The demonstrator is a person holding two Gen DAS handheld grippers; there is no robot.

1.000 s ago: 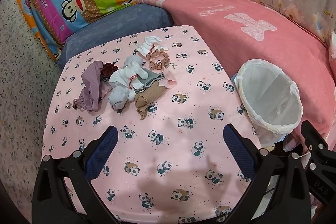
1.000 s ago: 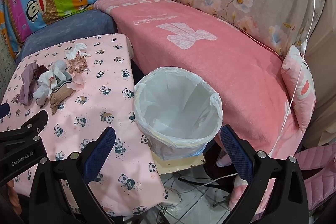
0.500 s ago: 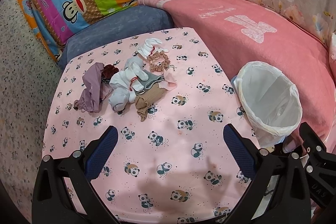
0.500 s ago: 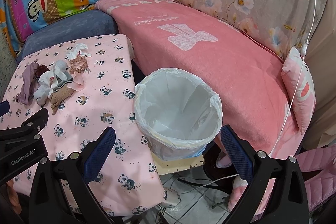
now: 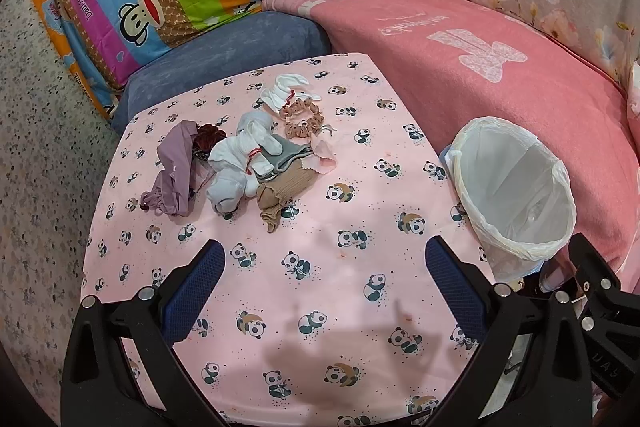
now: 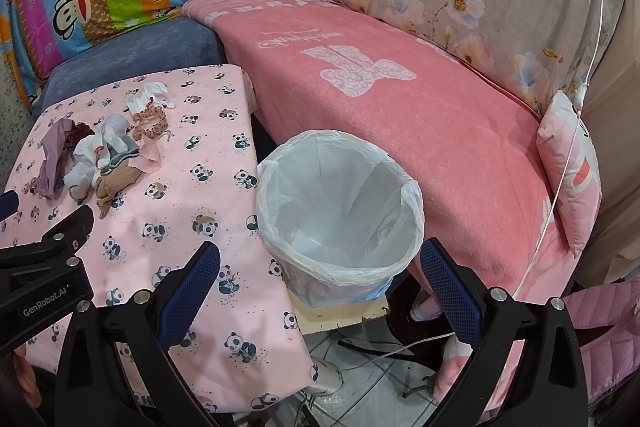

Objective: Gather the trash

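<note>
While both grippers hang with jaws apart and empty, the left gripper [image 5: 322, 283] should descend on the tan sock [image 5: 280, 193] at the pile's near edge on the bench [image 5: 360, 327], well apart from the lined bin [image 6: 340, 203].

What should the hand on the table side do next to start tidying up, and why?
Probably move the left gripper forward and down toward the tan sock, the nearest piece of the pile. Both grippers are open and empty, the lined bin looks empty, and nothing has been picked up yet.
</note>
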